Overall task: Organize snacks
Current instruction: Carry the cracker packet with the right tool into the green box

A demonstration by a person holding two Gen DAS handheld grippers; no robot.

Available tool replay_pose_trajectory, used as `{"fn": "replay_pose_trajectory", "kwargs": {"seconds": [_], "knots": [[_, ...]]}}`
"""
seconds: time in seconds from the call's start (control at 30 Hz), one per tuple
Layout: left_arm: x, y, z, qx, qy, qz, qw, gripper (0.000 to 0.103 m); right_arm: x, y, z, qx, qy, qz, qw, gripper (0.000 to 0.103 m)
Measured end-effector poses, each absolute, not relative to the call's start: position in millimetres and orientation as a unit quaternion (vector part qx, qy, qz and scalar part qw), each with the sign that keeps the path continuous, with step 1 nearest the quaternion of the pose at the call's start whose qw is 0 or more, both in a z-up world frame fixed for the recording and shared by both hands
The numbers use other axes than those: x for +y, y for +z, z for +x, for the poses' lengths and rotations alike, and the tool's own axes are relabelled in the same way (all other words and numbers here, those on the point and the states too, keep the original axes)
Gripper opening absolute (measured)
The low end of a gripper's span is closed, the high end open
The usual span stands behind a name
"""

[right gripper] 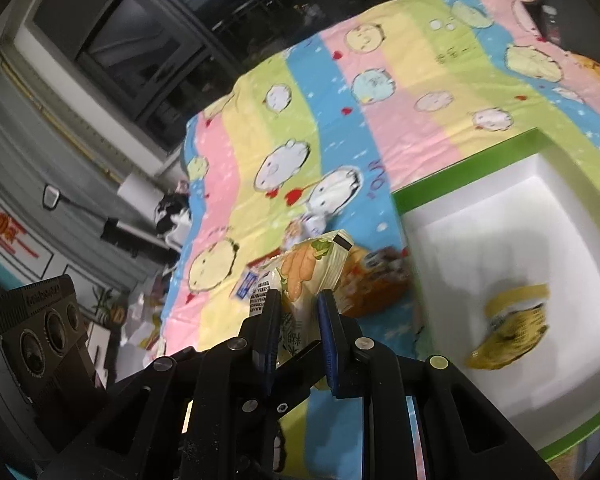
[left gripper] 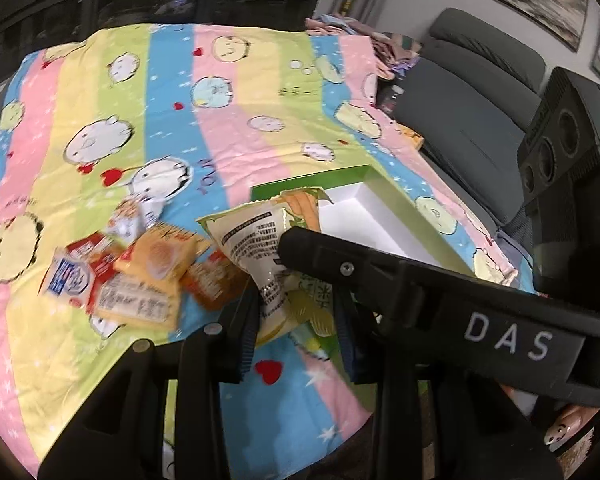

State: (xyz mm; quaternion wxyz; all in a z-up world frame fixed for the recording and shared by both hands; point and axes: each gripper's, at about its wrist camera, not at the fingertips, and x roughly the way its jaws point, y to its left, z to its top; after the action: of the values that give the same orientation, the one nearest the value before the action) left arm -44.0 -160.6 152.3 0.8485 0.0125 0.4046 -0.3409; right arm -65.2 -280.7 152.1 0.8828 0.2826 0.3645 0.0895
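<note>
Jaws of both grippers, tilted downward, clench one carrot-print snack bag (left gripper: 256,248), seemingly lifted above the striped cloth (left gripper: 172,92).

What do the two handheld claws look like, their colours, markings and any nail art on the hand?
Both claws are matte black plastic with silver screws and rivets. The left claw has dark blue ribbed pads. The right claw has blue pads too, and white "DAS" lettering on its side. A black block with three round sockets sits on the left one. A decorated fingernail shows.
</note>
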Motion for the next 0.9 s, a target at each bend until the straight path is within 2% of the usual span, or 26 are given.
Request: {"fn": "replay_pose_trajectory", "kwargs": {"seconds": [0.43, 0.9], "knots": [[-222.4, 144.1, -24.3, 0.422, -0.382, 0.032, 0.821, 0.034, -343.7, 141.1, -61.4, 0.348, 0.046, 0.319, 0.88, 0.022], [-276.1, 109.4, -9.9, 0.464, -0.4, 0.055, 0.788, 0.033, -390.6, 100.2, -55.9, 0.352, -0.006, 0.357, 0.865, 0.022]]}}
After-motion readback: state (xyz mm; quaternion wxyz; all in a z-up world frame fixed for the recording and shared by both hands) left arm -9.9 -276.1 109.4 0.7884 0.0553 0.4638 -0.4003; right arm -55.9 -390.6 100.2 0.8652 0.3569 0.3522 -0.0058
